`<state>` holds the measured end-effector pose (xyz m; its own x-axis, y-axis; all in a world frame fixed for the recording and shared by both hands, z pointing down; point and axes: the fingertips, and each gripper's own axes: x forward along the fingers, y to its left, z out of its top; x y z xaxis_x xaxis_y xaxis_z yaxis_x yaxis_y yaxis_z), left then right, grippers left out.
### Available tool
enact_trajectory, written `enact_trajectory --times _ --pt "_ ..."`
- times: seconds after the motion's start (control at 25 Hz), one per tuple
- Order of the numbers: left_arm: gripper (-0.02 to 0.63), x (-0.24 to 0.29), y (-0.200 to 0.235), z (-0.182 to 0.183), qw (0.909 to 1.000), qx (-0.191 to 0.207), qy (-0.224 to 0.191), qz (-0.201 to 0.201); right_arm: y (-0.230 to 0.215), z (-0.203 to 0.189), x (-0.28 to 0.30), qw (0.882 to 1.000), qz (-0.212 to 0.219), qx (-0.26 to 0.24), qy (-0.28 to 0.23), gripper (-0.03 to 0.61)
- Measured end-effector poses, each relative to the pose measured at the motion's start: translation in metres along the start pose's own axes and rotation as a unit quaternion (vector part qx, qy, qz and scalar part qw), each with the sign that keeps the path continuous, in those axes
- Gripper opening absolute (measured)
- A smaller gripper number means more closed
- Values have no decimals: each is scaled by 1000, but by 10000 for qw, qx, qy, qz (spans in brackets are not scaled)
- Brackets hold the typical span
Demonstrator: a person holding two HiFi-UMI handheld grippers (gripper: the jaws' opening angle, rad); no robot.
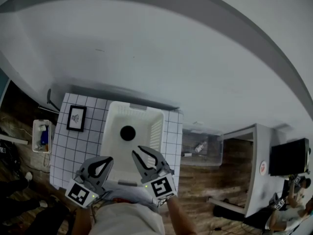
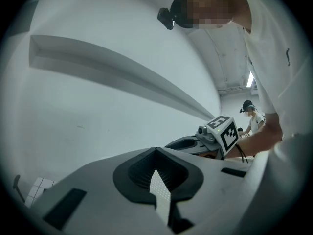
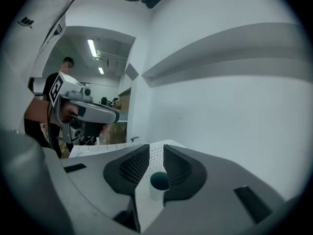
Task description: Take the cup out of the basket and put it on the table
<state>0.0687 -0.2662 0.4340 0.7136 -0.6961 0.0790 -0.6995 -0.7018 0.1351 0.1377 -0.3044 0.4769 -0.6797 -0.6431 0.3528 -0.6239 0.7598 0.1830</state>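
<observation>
Down in the middle of the white basket [image 1: 113, 112], which sits on the checked table [image 1: 68, 151], the cup [image 1: 127, 132] stands upright with its dark inside showing, clear of both grippers. Over the basket's near edge the right gripper [image 1: 139, 152] hovers with its jaws only a crack apart and nothing gripped, the cup just lines up in that gap further off in its own view. Just beside it, a bit nearer the person, the left gripper [image 1: 110, 159] has its jaws pinched together on nothing, and a framed picture [image 1: 77, 118] lies on the table left of the basket
</observation>
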Motion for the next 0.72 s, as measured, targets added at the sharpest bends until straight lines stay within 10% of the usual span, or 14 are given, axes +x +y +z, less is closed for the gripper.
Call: enact_trajectory --times 0.32,0.72 --pt "2 3 7 -7 10000 -60 39 41 -2 -30 56 9898 825 -924 707 184" --pt "2 5 12 -13 9999 -124 87 72 4 -84 109 9345 2027 -2140 1998 353"
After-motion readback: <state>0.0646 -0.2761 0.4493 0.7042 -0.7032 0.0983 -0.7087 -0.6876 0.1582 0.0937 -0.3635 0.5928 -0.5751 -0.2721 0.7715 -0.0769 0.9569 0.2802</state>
